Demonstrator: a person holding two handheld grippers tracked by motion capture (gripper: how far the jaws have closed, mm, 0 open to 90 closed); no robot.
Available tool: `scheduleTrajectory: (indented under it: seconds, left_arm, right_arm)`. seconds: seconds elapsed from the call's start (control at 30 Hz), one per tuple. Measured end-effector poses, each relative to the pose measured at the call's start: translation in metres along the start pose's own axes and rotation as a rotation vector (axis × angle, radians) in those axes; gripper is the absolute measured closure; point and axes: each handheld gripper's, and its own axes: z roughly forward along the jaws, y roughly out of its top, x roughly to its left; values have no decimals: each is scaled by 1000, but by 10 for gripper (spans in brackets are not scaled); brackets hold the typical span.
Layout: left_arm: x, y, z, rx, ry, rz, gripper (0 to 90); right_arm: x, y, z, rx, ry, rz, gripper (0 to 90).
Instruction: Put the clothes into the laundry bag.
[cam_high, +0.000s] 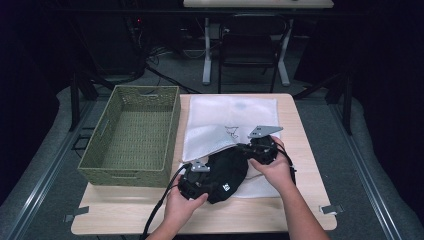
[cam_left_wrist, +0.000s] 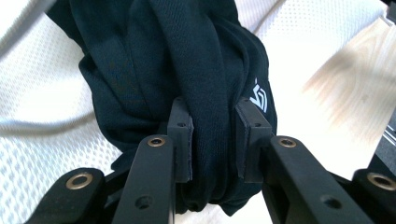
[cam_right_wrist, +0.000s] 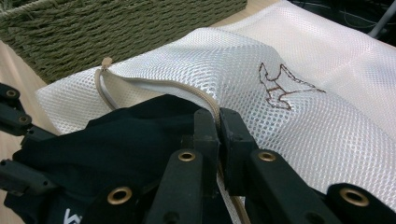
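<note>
Your left tool (cam_left_wrist: 212, 140) is pinching a thick fold of the bundled black knit garment with a small white logo (cam_left_wrist: 187, 70), its pads pressed into the cloth on both sides. Your right tool (cam_right_wrist: 218, 133) has its jaws pressed together on the tan zipper edge of the white mesh laundry bag with a brown embroidered mark (cam_right_wrist: 289, 102), holding the mouth of the bag up.

What the next push depends on: seen from above, the garment (cam_high: 227, 172) lies on the pale wooden counter (cam_high: 305, 145) at the bag's near end, between your two hands, with part of it under the lifted flap. The bag (cam_high: 235, 112) runs lengthwise away from you, so its opening faces you and the bundle has to travel forward, away from your body, and slightly toward your right hand. Your left tool (cam_high: 192, 182) sits behind the bundle and is the one placed to drive it in. The green woven rectangular basket (cam_high: 132, 132) stands beside the bag, off to your left.
</note>
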Motion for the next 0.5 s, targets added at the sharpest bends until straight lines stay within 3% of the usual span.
scheduleTrajectory:
  seconds: [0.5]
  left_arm:
    - [7,15,11,-6,16,-18,720]
  right_arm:
    - [0,0,0,-1,-1,-1,864]
